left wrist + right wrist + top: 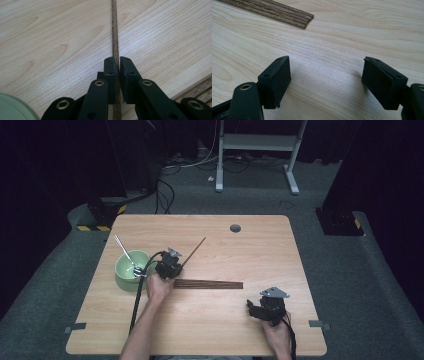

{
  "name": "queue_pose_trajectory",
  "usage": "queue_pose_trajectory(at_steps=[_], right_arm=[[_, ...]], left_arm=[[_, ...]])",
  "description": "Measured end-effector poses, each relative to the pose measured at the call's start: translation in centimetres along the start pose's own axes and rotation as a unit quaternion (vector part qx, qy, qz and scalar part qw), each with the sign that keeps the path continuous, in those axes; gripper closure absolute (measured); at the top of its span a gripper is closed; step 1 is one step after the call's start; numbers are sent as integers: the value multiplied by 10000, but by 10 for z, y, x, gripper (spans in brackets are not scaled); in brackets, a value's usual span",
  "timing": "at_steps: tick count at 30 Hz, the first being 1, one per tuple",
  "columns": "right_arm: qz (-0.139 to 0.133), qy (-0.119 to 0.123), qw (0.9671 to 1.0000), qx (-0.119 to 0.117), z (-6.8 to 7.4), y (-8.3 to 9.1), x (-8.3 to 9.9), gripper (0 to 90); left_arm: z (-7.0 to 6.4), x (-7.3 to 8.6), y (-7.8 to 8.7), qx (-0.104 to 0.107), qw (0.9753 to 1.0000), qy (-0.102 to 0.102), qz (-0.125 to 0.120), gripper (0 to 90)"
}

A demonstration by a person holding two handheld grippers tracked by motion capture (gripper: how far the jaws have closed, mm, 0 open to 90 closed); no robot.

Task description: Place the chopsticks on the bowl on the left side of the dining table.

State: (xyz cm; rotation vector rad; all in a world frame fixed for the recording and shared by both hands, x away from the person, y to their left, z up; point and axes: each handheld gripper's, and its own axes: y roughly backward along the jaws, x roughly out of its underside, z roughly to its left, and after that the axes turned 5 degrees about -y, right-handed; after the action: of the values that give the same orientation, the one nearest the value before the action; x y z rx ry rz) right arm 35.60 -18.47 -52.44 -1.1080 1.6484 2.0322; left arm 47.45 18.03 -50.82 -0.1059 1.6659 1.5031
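Right now a single stick [115,37] is pinched between the jaws of my left hand-held gripper [118,65], which are clamped together on it. Its dark wood runs straight ahead from the jaws in the left gripper view, low over the tabletop [50,45]; whether its far end touches the wood I cannot tell. From the high view the stick [194,252] slants up and to the right from my left hand-held gripper [168,265], near the middle of the tabletop [250,245].

Just beside that gripper, on its near side, a bundle of sticks [209,284] lies flat, running to the right. Its end [304,21] shows at the top of the right gripper view. To the left a green bowl [131,268] holds a spoon [126,255], whose handle leans out up and to the left.

My right hand-held gripper [325,80] has its jaws wide apart over bare wood, holding nothing. It sits near the front right of the tabletop [267,307], well apart from the bundle.
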Motion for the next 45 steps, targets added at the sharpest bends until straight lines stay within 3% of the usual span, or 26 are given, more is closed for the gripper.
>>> queue_pose_trajectory(at_steps=[13,45], right_arm=[[0,-2,10000,0,0,0,0,225],[-2,0,10000,-2,0,0,0,226]], left_arm=[[0,2,6,30,9998,99,-143,839],[2,10,62,165,9976,-251,-616,840]])
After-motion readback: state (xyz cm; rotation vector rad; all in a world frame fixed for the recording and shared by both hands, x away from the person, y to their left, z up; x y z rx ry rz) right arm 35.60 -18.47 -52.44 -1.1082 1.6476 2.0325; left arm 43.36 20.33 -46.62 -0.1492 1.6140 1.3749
